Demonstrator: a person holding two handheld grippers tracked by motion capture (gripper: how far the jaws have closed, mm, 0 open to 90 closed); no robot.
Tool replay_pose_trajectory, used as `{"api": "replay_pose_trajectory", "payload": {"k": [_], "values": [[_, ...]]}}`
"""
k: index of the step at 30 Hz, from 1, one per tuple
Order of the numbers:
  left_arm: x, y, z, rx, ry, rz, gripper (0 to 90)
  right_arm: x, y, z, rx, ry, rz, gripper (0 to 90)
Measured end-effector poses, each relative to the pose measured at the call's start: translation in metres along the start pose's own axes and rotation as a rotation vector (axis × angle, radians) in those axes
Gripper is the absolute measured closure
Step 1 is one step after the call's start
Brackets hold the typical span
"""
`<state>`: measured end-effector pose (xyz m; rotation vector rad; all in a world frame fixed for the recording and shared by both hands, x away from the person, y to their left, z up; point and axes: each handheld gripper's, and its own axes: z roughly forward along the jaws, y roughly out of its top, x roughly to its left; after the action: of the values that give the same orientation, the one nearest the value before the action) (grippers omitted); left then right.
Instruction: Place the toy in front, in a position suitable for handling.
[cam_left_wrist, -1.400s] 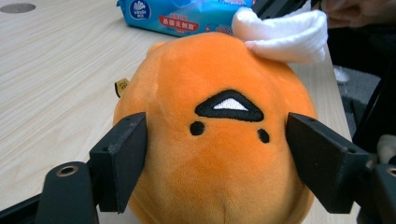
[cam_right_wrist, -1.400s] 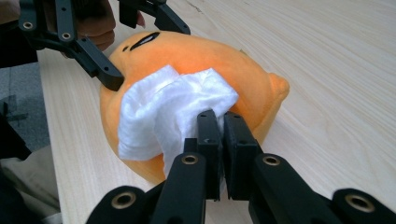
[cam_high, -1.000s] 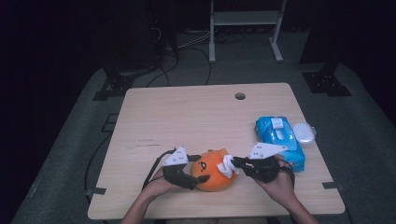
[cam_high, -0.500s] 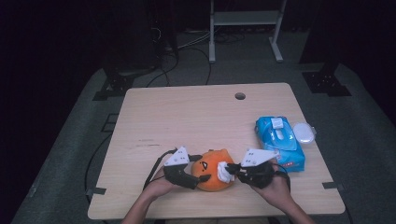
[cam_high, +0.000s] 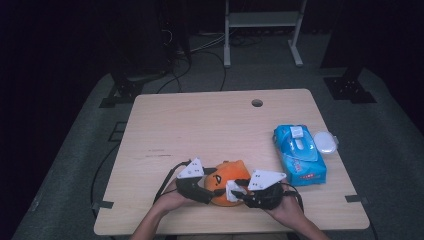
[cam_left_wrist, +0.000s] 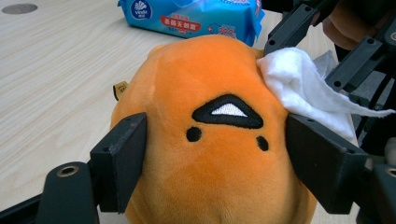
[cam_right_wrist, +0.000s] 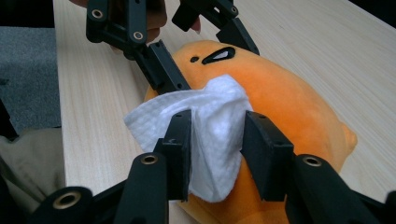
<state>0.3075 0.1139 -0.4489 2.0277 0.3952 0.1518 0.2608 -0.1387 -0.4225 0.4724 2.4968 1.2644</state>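
An orange plush toy (cam_high: 227, 184) with a stitched face lies near the table's front edge. My left gripper (cam_high: 217, 186) is shut on it, and in the left gripper view its pads (cam_left_wrist: 123, 154) press into both sides of the plush toy (cam_left_wrist: 201, 79). My right gripper (cam_high: 240, 191) comes in from the right with a white wipe (cam_high: 232, 190). Its jaws have just been opening. In the right gripper view the wipe (cam_right_wrist: 215, 121) lies loose between the right gripper's (cam_right_wrist: 217, 140) parted pads, resting on the plush toy (cam_right_wrist: 289, 102).
A blue pack of wet wipes (cam_high: 299, 154) lies at the table's right, with a white oval lid (cam_high: 325, 142) beside it. The wooden table (cam_high: 200, 125) has a cable hole (cam_high: 257, 103) at the back. A metal stand's legs rise beyond the table.
The right gripper moved left and down onto the plush toy with the wipe, and its jaws went from shut to parted. The left gripper kept still on the toy.
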Motion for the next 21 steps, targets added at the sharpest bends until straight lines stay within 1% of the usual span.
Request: {"api": "replay_pose_trajectory", "payload": {"k": [2, 4, 7, 8, 9, 10, 11, 12, 13, 14, 16, 17, 18, 19, 21], "values": [[0.0, 0.0, 0.001, 0.003, 0.0, -0.002, 22.9, 0.001, 0.0, 0.003, -0.003, 0.009, 0.006, 60.5], [-0.001, -0.001, 0.001, 0.015, 0.004, 0.006, 22.9, 0.001, -0.001, 0.008, 0.002, 0.014, 0.005, 60.5], [0.0, -0.002, 0.001, 0.017, 0.003, 0.0, 22.7, 0.001, -0.001, 0.012, 0.008, 0.015, 0.011, 61.1], [0.0, -0.002, 0.001, 0.017, -0.003, -0.001, 22.6, 0.0, -0.001, 0.014, 0.017, 0.029, 0.029, 65.3], [0.0, -0.002, 0.002, 0.017, -0.004, -0.001, 22.5, 0.0, -0.001, 0.014, 0.028, 0.033, 0.038, 69.3], [-0.001, -0.002, 0.002, 0.019, -0.004, 0.001, 22.4, 0.0, 0.0, 0.014, 0.037, 0.031, 0.034, 74.3], [-0.001, -0.002, 0.002, 0.019, -0.004, 0.001, 22.2, 0.0, 0.0, 0.014, 0.037, 0.031, 0.034, 74.3], [-0.001, -0.002, 0.002, 0.023, -0.007, 0.015, 22.1, 0.001, 0.001, 0.013, 0.059, 0.039, 0.034, 79.5], [-0.001, -0.002, 0.001, 0.019, -0.009, 0.014, 22.1, 0.001, 0.002, 0.013, 0.065, 0.042, 0.034, 80.2], [-0.001, -0.002, 0.001, 0.01, -0.011, 0.004, 22.1, 0.0, 0.003, 0.011, 0.069, 0.048, 0.038, 80.7], [0.0, -0.003, 0.001, 0.002, -0.016, -0.004, 22.2, -0.003, 0.004, 0.006, 0.065, 0.056, 0.054, 81.2], [0.0, -0.003, 0.001, 0.002, -0.016, -0.004, 22.2, -0.003, 0.004, 0.006, 0.065, 0.056, 0.054, 81.2], [0.002, -0.004, 0.0, -0.003, -0.019, -0.014, 22.2, -0.007, 0.005, -0.003, 0.048, 0.065, 0.079, 81.4], [0.002, -0.004, 0.0, -0.003, -0.019, -0.014, 22.2, -0.008, 0.005, -0.006, 0.044, 0.066, 0.088, 81.6], [0.004, -0.005, -0.002, -0.009, -0.024, -0.025, 22.2, -0.013, 0.003, -0.013, 0.037, 0.049, 0.099, 81.7]]}}
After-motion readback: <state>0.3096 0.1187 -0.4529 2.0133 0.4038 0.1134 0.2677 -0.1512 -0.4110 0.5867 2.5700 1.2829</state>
